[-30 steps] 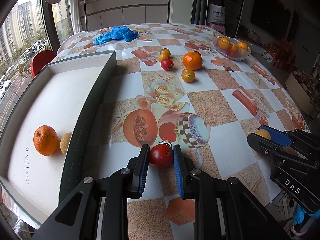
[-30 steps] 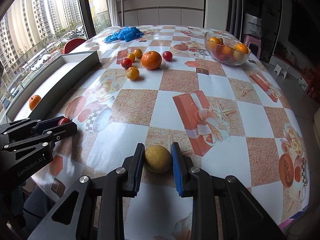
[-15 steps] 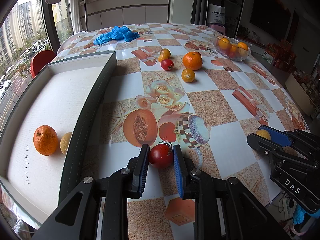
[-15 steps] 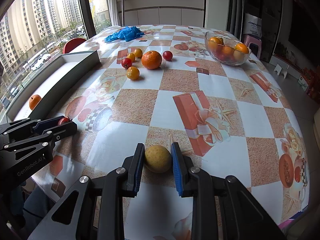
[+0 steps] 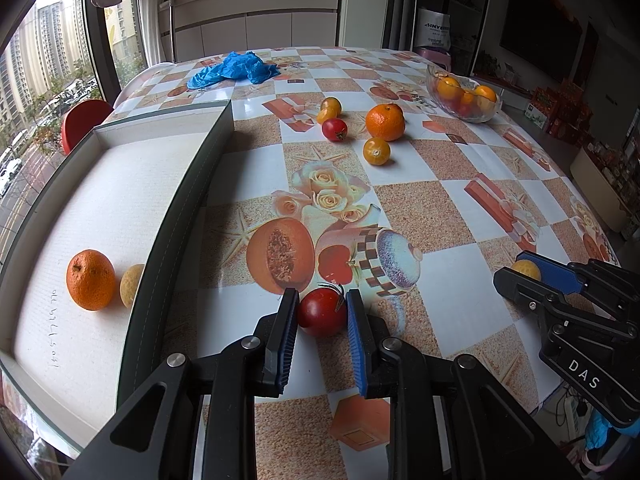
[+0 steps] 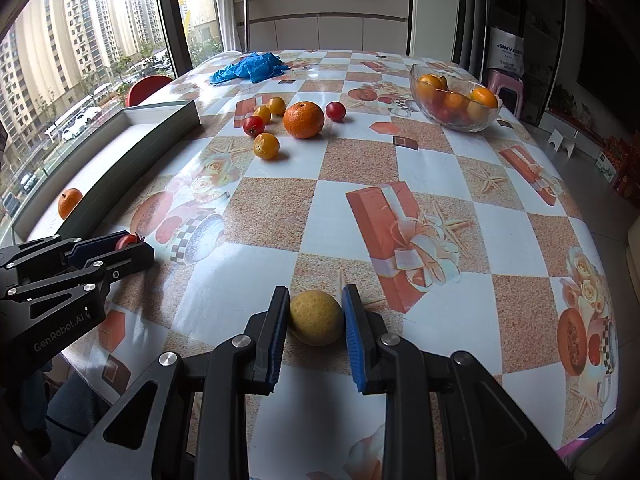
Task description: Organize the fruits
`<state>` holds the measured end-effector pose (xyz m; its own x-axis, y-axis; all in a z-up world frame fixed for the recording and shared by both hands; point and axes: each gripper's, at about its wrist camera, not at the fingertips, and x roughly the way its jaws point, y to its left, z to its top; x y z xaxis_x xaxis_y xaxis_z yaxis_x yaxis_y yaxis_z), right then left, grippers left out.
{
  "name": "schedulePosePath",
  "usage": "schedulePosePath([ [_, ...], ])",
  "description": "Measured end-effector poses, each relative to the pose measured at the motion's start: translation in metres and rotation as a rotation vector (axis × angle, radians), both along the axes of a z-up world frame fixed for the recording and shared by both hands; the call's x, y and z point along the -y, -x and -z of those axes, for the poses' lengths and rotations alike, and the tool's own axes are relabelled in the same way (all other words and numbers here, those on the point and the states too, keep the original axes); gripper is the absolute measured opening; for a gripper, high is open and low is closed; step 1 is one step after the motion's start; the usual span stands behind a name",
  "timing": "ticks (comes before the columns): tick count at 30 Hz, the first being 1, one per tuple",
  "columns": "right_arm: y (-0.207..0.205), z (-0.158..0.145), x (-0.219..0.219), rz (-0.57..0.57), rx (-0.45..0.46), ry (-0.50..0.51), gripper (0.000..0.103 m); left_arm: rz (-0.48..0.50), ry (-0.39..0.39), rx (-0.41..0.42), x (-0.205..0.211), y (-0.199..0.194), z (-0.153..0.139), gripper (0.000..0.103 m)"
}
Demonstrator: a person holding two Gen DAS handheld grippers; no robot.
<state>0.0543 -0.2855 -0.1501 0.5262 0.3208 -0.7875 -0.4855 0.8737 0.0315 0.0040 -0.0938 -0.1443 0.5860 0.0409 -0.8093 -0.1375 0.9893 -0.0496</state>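
My left gripper (image 5: 322, 312) is shut on a red tomato (image 5: 322, 313) just above the patterned tablecloth, beside the long white tray (image 5: 100, 208). The tray holds an orange (image 5: 90, 280) and a small yellow fruit (image 5: 130, 285). My right gripper (image 6: 316, 316) is shut on a yellow lemon-like fruit (image 6: 316, 317) near the table's front edge. Each gripper shows in the other's view: the right one (image 5: 520, 274) with its fruit, the left one (image 6: 132, 246) with the tomato.
Loose fruits lie mid-table: a large orange (image 5: 385, 122), a red tomato (image 5: 334, 129), small orange fruits (image 5: 376, 151). A glass bowl (image 5: 464, 98) of fruit stands at the far right. A blue crumpled glove (image 5: 236, 69) lies at the back. A red chair (image 5: 82, 120) stands beyond the tray.
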Motion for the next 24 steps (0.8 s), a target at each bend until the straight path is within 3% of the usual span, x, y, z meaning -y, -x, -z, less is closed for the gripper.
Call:
schedulePosePath([
  [24,0.0,0.0008,-0.0019,-0.002,-0.007,0.012,0.029,0.0,0.006,0.002,-0.0018,0.0006,-0.0004,0.025],
])
